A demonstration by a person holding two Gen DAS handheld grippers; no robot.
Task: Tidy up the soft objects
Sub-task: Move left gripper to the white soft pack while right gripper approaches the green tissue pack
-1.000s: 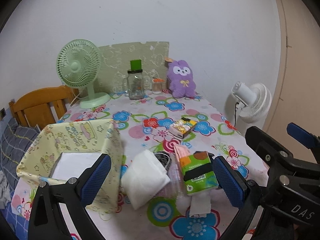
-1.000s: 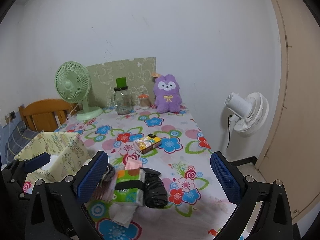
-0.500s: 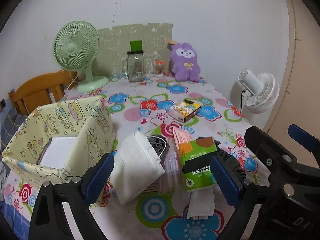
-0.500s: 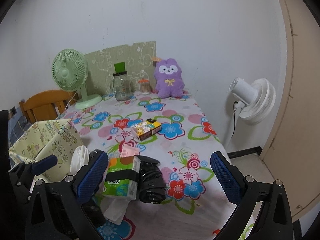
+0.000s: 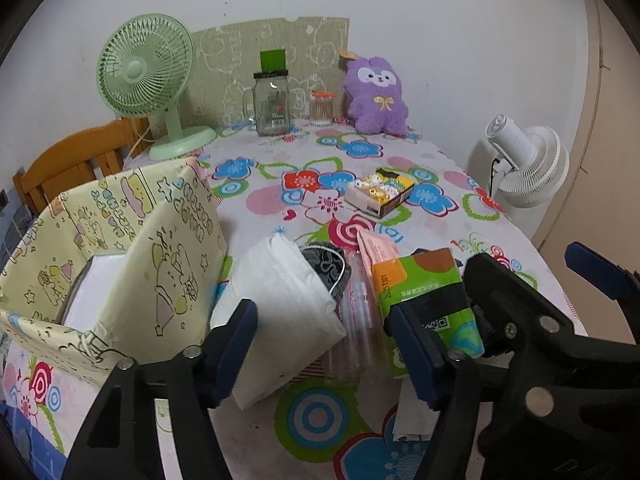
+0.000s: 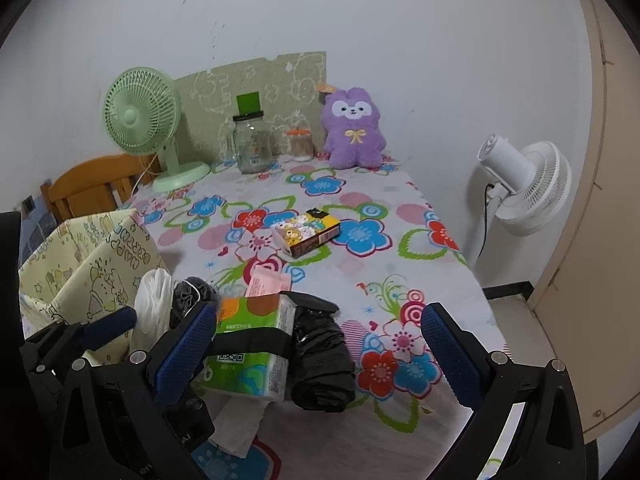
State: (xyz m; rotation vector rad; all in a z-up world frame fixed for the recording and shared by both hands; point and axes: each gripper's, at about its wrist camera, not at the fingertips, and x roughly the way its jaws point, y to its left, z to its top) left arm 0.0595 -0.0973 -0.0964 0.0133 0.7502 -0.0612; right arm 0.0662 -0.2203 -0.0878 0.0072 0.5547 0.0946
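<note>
A pile of soft things lies at the near edge of the flowered table. It holds a white folded pack (image 5: 286, 304), a dark mask (image 5: 326, 270), a clear pink-striped packet (image 5: 362, 312), a green tissue pack (image 5: 430, 300) and a black folded bag (image 6: 320, 356). My left gripper (image 5: 324, 352) is open with its fingers either side of the white pack and the clear packet. My right gripper (image 6: 316, 354) is open around the green tissue pack (image 6: 250, 354) and the black bag. A yellow fabric bin (image 5: 120, 240) with a white item inside stands to the left.
A small cartoon box (image 5: 380, 196) lies mid-table. At the back stand a green fan (image 5: 148, 76), a glass jar (image 5: 272, 100), a swab jar (image 5: 322, 108) and a purple plush (image 5: 376, 98). A wooden chair (image 5: 76, 164) is at the left, a white floor fan (image 6: 520, 188) at the right.
Both grippers have moved forward and down toward the pile. The left gripper's fingers have narrowed around the white pack and stand closer together than before.
</note>
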